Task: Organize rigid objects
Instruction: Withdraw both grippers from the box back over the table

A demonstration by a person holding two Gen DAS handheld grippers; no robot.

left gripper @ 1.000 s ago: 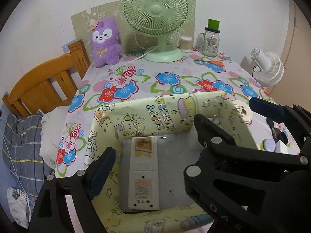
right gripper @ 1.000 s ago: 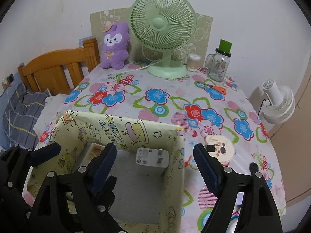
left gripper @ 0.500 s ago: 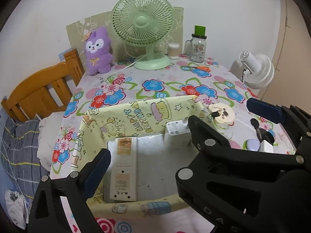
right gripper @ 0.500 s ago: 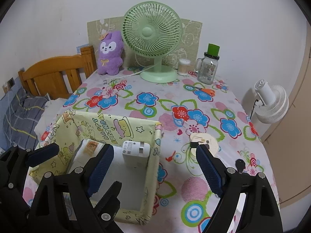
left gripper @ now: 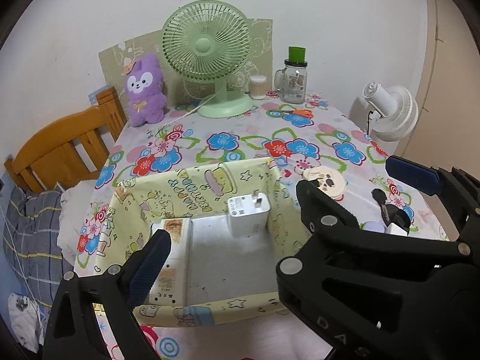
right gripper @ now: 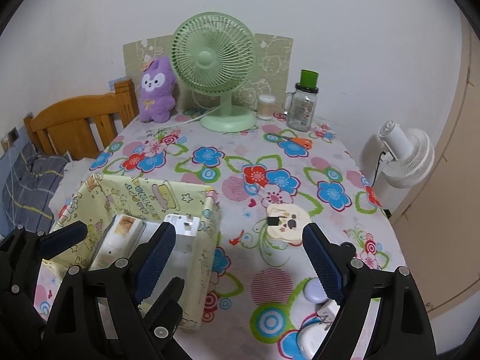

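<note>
Both tongs stand wide apart and hold nothing. The left gripper (left gripper: 279, 207) hovers above the yellow cartoon-print box (left gripper: 198, 186), one blue-padded finger (left gripper: 150, 267) low over the box's left side, the other pad far off to the right, past the box wall. The right gripper (right gripper: 237, 261) hangs over the flowered tablecloth (right gripper: 240, 156) just right of the box (right gripper: 150, 192), its left finger (right gripper: 154, 261) over the box's right part and its right finger above the loose items on the cloth.

Inside the box, under the left tongs, lie a long white remote-like device (left gripper: 171, 258) with orange-tan stickers, flat along the left wall, and a white plug charger (left gripper: 247, 216) leaning at the far right corner, prongs up. The box lining shows upside-down lettering that seems to read "HAPPY BIRTHDAY", though the curve of the lens blurs it. The charger's grey label is too small to read.

Between and ahead of the right tongs sits a round cream case (right gripper: 286, 223) with a cartoon face. Beneath its right finger lie a small lilac case (right gripper: 313, 292) and a white plug (right gripper: 325, 310). A black key fob (left gripper: 388, 210) lies close by. "DA" is embossed on the near gripper body.
</note>
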